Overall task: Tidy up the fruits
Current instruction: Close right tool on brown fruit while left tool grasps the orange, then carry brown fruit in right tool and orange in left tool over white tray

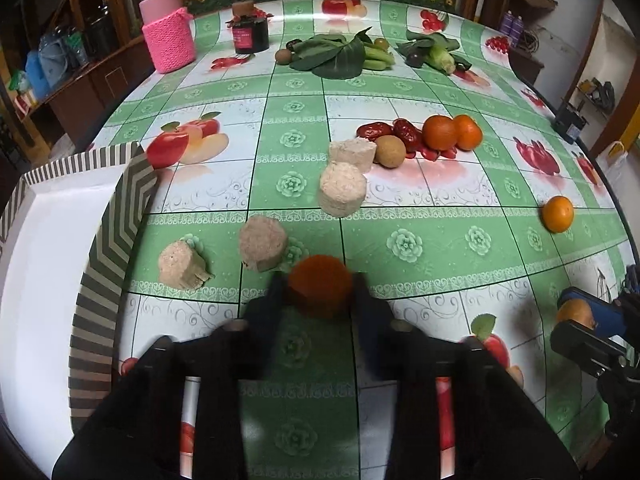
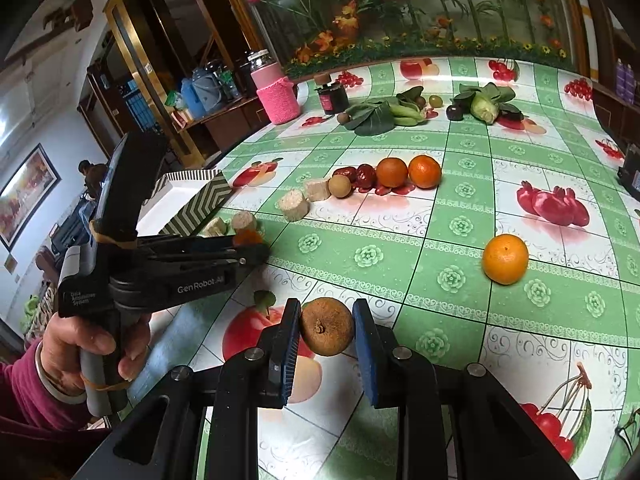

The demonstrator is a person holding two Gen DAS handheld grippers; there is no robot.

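My left gripper (image 1: pixel 320 294) is shut on a small orange fruit (image 1: pixel 320 284), blurred, low over the fruit-print tablecloth; the right wrist view shows that gripper (image 2: pixel 256 246) from the side, a hand holding it. My right gripper (image 2: pixel 327 332) is shut on a round brown fruit (image 2: pixel 327 326), lifted off the table; it also shows at the right edge of the left wrist view (image 1: pixel 576 316). A lone orange (image 2: pixel 505 258) lies to the right. Further back lie two oranges (image 2: pixel 408 171), red dates (image 2: pixel 360 176) and another brown fruit (image 2: pixel 339 186) in a row.
A white box with a striped rim (image 1: pixel 112 216) stands at the left table edge. Several beige cylinder pieces (image 1: pixel 342 194) lie between it and the fruit row. Leafy greens (image 1: pixel 336 54), a dark jar (image 1: pixel 251 36) and a pink-sleeved jar (image 1: pixel 168 36) stand at the back.
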